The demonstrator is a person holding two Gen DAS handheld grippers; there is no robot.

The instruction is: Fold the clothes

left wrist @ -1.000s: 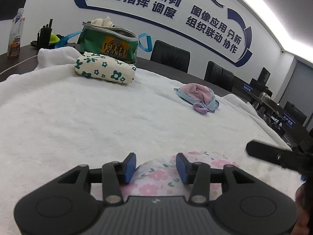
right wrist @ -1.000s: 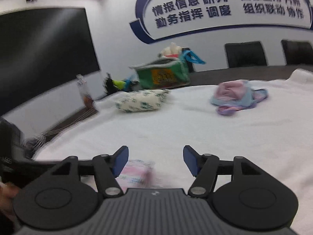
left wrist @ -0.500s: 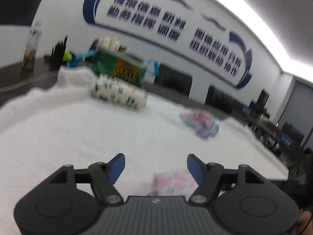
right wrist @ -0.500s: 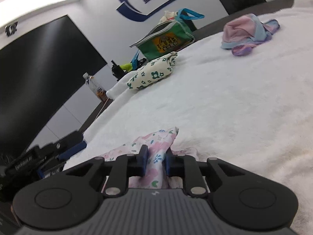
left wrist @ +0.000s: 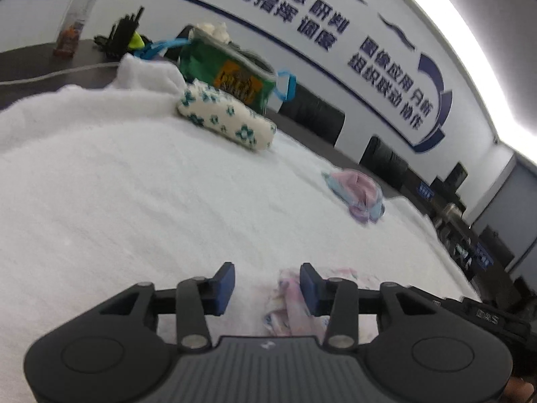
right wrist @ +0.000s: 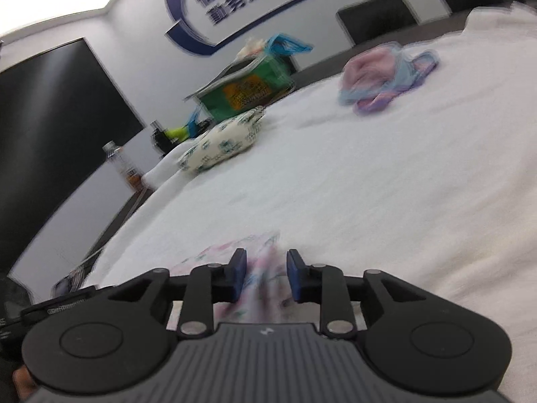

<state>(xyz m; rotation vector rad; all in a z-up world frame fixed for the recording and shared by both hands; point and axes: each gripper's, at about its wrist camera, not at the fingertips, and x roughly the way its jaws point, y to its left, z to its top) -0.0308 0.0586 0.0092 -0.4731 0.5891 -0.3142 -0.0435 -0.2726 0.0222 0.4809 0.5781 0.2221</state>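
Note:
A pink floral garment (left wrist: 292,309) lies bunched on the white blanket near the front edge. In the left wrist view my left gripper (left wrist: 266,285) is open just above the blanket. The garment sits beside its right fingertip and only partly between the jaws. In the right wrist view my right gripper (right wrist: 266,273) is shut on a raised fold of the same floral garment (right wrist: 218,252). The rest of the cloth spreads out to the left of the fingers. The right gripper's black body (left wrist: 470,305) shows at the lower right of the left wrist view.
A white fleece blanket (left wrist: 134,184) covers the table. On it lie a folded cream garment with green flowers (left wrist: 225,121) and a crumpled pink and blue garment (left wrist: 355,194). Behind them stand a green bag (left wrist: 231,74), a bottle (left wrist: 77,16) and black chairs (left wrist: 315,121).
My left gripper let go of the floral garment, opened wide and moved left of it. My right gripper came down and shut on a fold; its jaws now stand slightly wider apart.

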